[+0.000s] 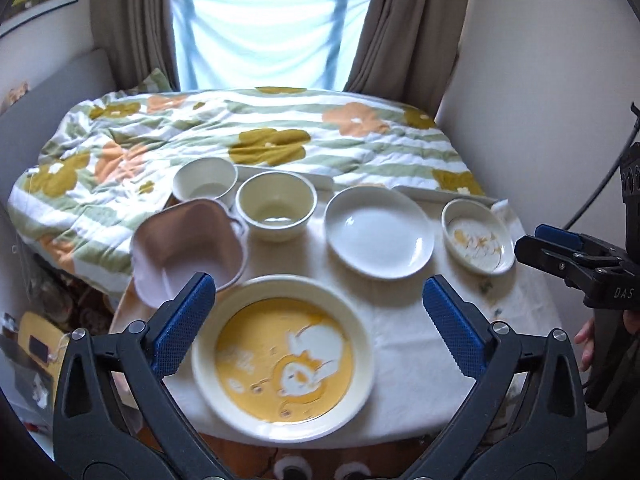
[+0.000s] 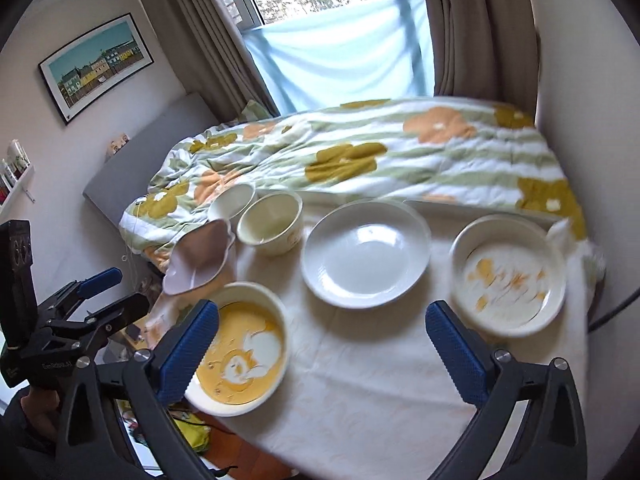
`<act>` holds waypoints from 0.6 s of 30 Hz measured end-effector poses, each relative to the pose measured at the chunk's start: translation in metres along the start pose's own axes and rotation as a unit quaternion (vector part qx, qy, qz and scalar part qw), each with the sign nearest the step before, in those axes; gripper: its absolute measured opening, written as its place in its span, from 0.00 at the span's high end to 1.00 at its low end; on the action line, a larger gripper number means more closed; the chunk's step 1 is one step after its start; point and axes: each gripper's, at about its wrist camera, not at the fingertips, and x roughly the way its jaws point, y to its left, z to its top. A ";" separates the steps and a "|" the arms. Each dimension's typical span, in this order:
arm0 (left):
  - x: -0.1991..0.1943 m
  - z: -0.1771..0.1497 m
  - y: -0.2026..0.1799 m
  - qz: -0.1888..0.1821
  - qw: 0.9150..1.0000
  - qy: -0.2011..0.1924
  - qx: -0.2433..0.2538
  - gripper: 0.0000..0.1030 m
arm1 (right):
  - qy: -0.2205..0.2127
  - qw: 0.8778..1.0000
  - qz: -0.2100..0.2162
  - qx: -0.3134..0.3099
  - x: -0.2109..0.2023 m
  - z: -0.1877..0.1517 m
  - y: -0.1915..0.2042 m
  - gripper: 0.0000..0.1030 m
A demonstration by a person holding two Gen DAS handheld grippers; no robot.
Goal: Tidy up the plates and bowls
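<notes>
On the white-clothed table (image 1: 404,344) lie a yellow cartoon plate (image 1: 283,364) (image 2: 240,356) at the front, a plain white plate (image 1: 378,232) (image 2: 366,254) and a small cream dish with yellow marks (image 1: 478,236) (image 2: 508,274). Behind stand a cream bowl (image 1: 276,205) (image 2: 270,218), a white bowl (image 1: 205,182) (image 2: 232,200) and a tilted pink bowl (image 1: 188,248) (image 2: 200,258). My left gripper (image 1: 320,316) hangs open above the yellow plate, holding nothing. Over bare cloth, my right gripper (image 2: 322,340) is open and empty too.
A bed with a flowered quilt (image 1: 256,136) lies right behind the table, under a curtained window (image 1: 260,36). A wall (image 1: 540,80) closes the right side. Clutter lies on the floor at the left (image 1: 36,352). A framed picture (image 2: 96,64) hangs on the left wall.
</notes>
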 end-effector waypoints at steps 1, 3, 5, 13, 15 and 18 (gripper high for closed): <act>0.004 0.005 -0.007 0.000 1.000 -0.001 -0.009 0.00 | 0.003 1.000 -0.005 -0.007 0.000 0.007 -0.007 0.00; 0.013 0.014 -0.017 0.001 1.000 0.001 -0.030 0.00 | 0.003 1.000 -0.013 -0.021 0.001 0.020 -0.020 0.00; 0.026 0.023 -0.026 0.001 0.999 0.002 -0.053 0.00 | 0.019 0.999 -0.015 -0.030 0.008 0.033 -0.034 0.00; 0.095 0.033 -0.034 0.003 0.992 0.043 -0.117 0.00 | 0.055 0.996 -0.043 -0.046 0.067 0.069 -0.079 0.00; 0.116 0.035 -0.032 0.006 0.991 0.056 -0.123 0.00 | 0.074 0.995 -0.047 -0.041 0.088 0.074 -0.090 0.00; 0.149 0.037 -0.026 0.011 0.988 0.078 -0.133 0.00 | 0.096 0.994 -0.038 -0.030 0.116 0.080 -0.106 0.00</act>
